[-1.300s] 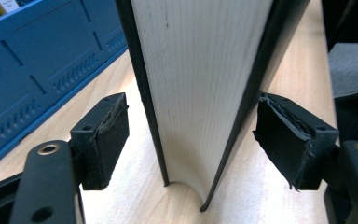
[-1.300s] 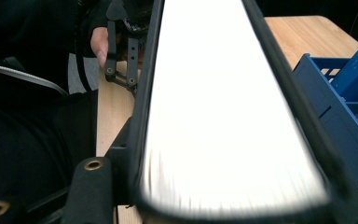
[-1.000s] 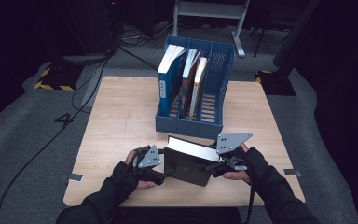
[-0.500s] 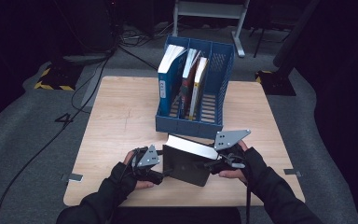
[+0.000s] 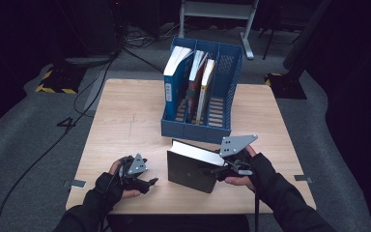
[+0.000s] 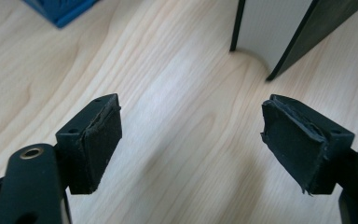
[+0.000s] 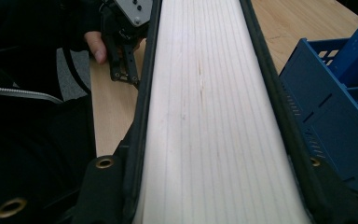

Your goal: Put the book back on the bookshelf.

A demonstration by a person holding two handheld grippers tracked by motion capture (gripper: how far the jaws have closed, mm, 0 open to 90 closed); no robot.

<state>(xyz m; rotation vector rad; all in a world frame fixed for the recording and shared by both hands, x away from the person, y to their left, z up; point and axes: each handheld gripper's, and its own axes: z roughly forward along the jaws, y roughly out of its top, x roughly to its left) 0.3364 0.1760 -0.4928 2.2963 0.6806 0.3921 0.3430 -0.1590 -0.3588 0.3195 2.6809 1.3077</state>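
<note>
High view shows the right gripper (image 5: pixel 221 170) clamped on a black book (image 5: pixel 192 168) stood upright near the table's (image 5: pixel 125 116) front edge, left gripper (image 5: pixel 147 182) open beside it, so filing it into the blue rack's (image 5: pixel 195 130) empty right-hand slot likely comes next.

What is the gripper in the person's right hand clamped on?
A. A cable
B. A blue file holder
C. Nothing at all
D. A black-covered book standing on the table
D: the right gripper has its jaws on either cover of the black book, which stands on edge on the table with its white pages running up between the jaws in the right gripper view.
</note>
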